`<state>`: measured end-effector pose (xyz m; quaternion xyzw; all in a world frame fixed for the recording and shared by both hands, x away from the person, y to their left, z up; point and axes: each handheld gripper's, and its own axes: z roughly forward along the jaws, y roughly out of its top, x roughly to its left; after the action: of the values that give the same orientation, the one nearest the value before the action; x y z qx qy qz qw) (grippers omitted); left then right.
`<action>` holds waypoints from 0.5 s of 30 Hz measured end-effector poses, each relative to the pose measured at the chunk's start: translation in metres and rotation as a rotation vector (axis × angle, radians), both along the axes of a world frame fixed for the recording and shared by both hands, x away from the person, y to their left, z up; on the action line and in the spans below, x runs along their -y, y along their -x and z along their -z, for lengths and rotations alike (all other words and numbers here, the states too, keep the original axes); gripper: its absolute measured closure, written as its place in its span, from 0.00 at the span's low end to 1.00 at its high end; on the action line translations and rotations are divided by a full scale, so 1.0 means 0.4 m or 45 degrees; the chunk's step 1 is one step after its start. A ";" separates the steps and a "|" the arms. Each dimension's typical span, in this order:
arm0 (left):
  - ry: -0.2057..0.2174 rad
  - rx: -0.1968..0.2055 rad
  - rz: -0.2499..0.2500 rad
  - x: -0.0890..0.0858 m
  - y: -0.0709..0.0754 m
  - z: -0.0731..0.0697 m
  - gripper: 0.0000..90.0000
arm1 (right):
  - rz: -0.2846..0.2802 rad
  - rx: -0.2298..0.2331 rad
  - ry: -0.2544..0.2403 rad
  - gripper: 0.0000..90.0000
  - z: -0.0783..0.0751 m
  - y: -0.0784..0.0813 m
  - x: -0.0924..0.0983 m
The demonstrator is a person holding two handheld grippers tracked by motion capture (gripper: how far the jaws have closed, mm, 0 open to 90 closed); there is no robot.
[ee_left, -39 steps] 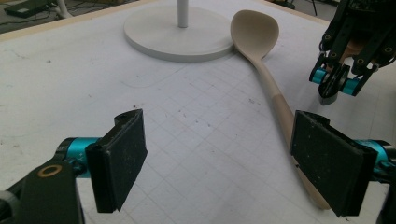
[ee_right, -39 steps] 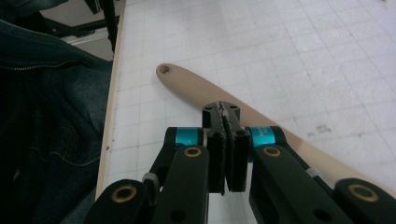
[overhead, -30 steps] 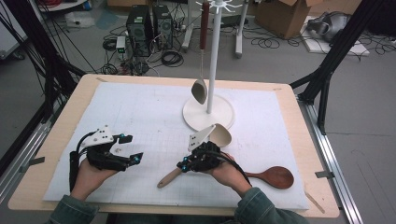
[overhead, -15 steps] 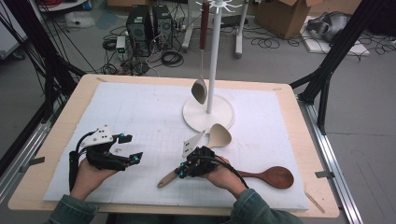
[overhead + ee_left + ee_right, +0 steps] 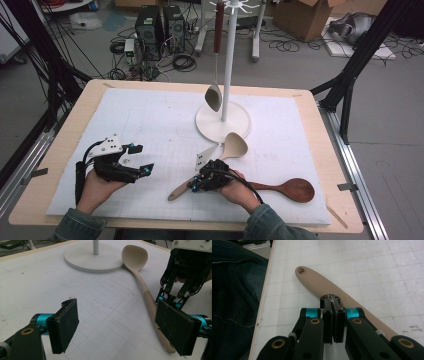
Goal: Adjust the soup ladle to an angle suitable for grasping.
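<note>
Two grippers low over white gridded mat (image 5: 150,120). Right gripper (image 5: 333,298), jaws clenched together with nothing between, tips pressing on beige plastic spoon (image 5: 220,157) handle, pinning it flat. Left gripper (image 5: 117,325) at nine o'clock, jaws released, idle. Spoon bowl at twelve o'clock, against white round stand base (image 5: 210,125), near hanging.

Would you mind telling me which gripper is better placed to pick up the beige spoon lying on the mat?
The right gripper. Its shut jaws sit directly over the beige spoon handle, so it would likely only need to open and close around it. The left gripper is open and rests apart from the spoon, farther left on the mat.
</note>
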<state>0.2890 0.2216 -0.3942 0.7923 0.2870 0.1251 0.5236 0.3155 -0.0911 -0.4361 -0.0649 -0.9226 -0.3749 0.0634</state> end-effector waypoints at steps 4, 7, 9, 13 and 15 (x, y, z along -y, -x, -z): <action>-0.004 0.000 0.005 0.004 0.001 0.000 0.22 | 0.023 0.009 -0.009 1.00 0.002 -0.005 -0.009; -0.002 -0.003 0.010 0.004 -0.001 0.000 0.22 | 0.033 0.017 -0.011 1.00 0.002 -0.011 -0.016; -0.002 -0.002 0.008 0.005 -0.002 0.001 0.22 | 0.051 0.017 -0.020 1.00 0.001 -0.015 -0.022; -0.003 -0.003 0.010 0.006 -0.002 0.001 0.22 | 0.083 0.020 -0.027 1.00 0.000 -0.027 -0.033; -0.001 -0.004 0.009 0.006 -0.002 0.002 0.22 | 0.095 0.025 -0.024 1.00 -0.001 -0.034 -0.039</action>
<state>0.2899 0.2193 -0.3948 0.7937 0.2849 0.1222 0.5235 0.3291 -0.0753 -0.4358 -0.0949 -0.9166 -0.3863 0.0410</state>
